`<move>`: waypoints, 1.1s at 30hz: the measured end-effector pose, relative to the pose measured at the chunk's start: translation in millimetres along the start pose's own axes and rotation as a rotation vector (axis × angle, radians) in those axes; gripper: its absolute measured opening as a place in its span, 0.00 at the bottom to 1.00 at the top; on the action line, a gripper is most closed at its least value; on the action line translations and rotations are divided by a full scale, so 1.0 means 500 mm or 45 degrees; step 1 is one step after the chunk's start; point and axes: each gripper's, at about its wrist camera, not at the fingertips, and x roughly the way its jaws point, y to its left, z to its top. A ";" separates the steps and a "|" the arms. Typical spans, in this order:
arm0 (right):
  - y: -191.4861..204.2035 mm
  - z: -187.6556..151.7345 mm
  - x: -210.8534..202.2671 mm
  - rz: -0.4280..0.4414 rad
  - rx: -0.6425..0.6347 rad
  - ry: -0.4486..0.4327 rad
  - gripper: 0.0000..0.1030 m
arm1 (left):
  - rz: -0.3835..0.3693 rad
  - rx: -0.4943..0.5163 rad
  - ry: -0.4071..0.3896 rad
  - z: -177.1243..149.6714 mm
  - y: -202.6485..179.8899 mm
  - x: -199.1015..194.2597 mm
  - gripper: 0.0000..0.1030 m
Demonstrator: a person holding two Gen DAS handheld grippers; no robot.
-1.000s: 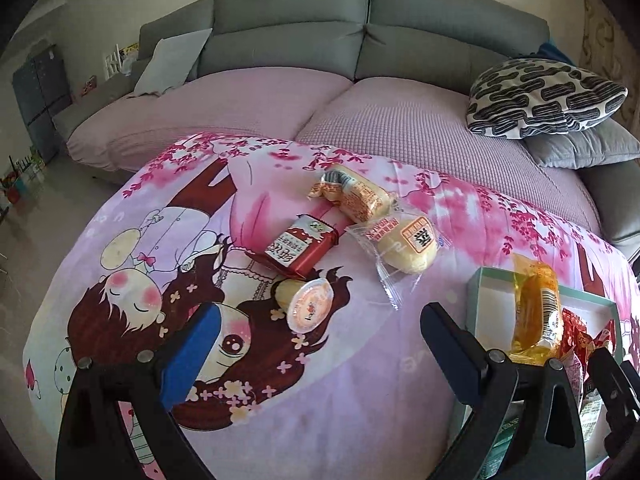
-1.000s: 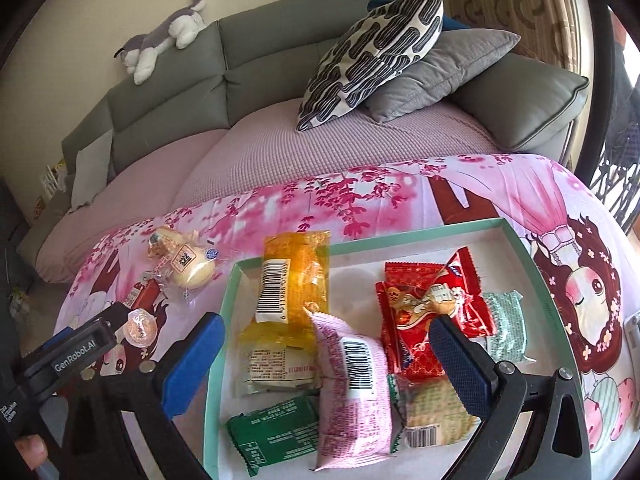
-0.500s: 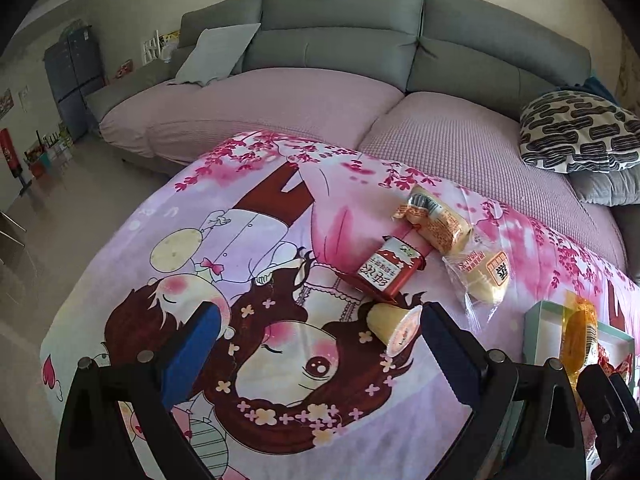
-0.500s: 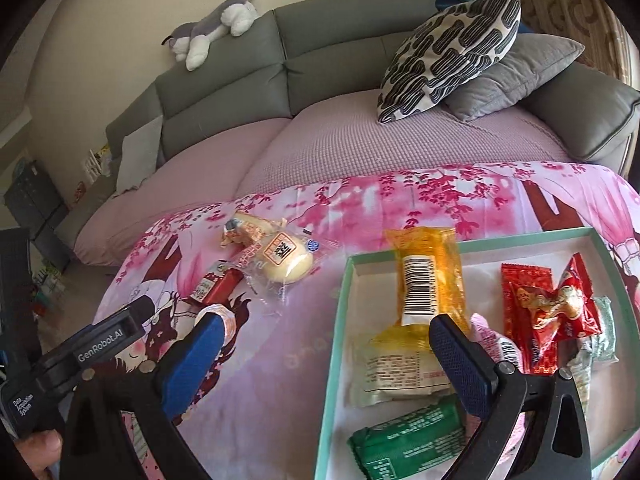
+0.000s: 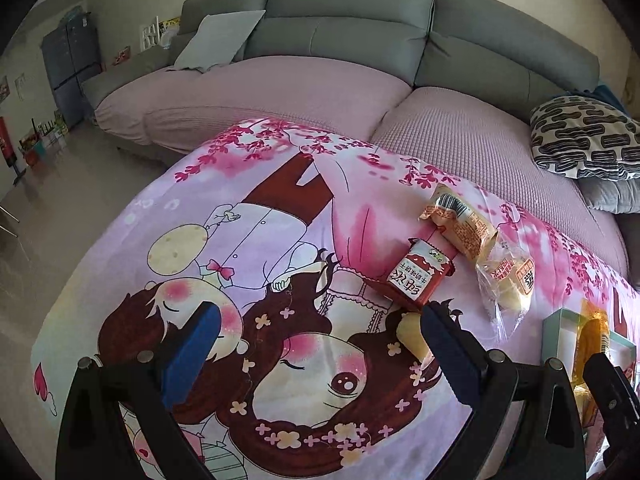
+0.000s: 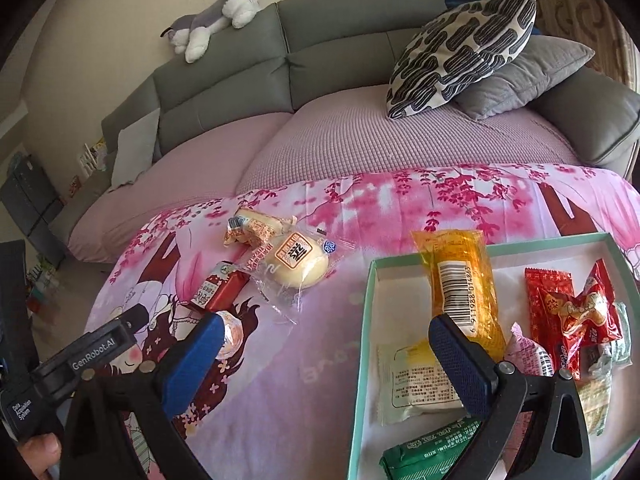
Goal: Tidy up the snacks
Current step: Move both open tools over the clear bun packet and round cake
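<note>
Loose snacks lie on the pink cartoon cloth (image 5: 280, 240): a red packet (image 5: 418, 276) (image 6: 218, 286), an orange-printed bread roll (image 5: 458, 220) (image 6: 254, 228), a clear-wrapped bun (image 5: 508, 280) (image 6: 298, 262) and a jelly cup (image 5: 412, 334) (image 6: 230, 334), partly hidden behind fingers. A mint-rimmed white tray (image 6: 360, 340) (image 5: 560, 320) holds several snacks, including a yellow packet (image 6: 460, 280). My left gripper (image 5: 316, 354) is open and empty, left of the loose snacks. My right gripper (image 6: 324, 358) is open and empty above the tray's left rim.
A grey sofa (image 5: 344, 28) with pink seat covers runs behind the table. A patterned cushion (image 6: 460, 52) and grey cushion (image 6: 524, 72) sit at its right end. A plush toy (image 6: 216, 26) lies on the backrest. The floor (image 5: 52, 208) drops off at left.
Both grippers have swung left. The loose snacks drifted to the right in the left view; the tray moved to the right in the right view. Both stay open and empty.
</note>
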 end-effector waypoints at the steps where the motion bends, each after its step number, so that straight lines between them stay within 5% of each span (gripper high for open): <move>1: 0.003 0.002 0.002 0.008 -0.004 -0.002 1.00 | -0.006 0.006 0.002 0.001 -0.002 0.004 0.97; 17: 0.011 0.063 0.054 -0.012 0.041 0.067 1.00 | -0.065 0.128 0.070 -0.016 -0.054 0.085 0.97; 33: 0.038 0.138 0.184 0.050 0.115 0.297 0.95 | -0.197 0.201 0.034 -0.018 -0.085 0.096 0.97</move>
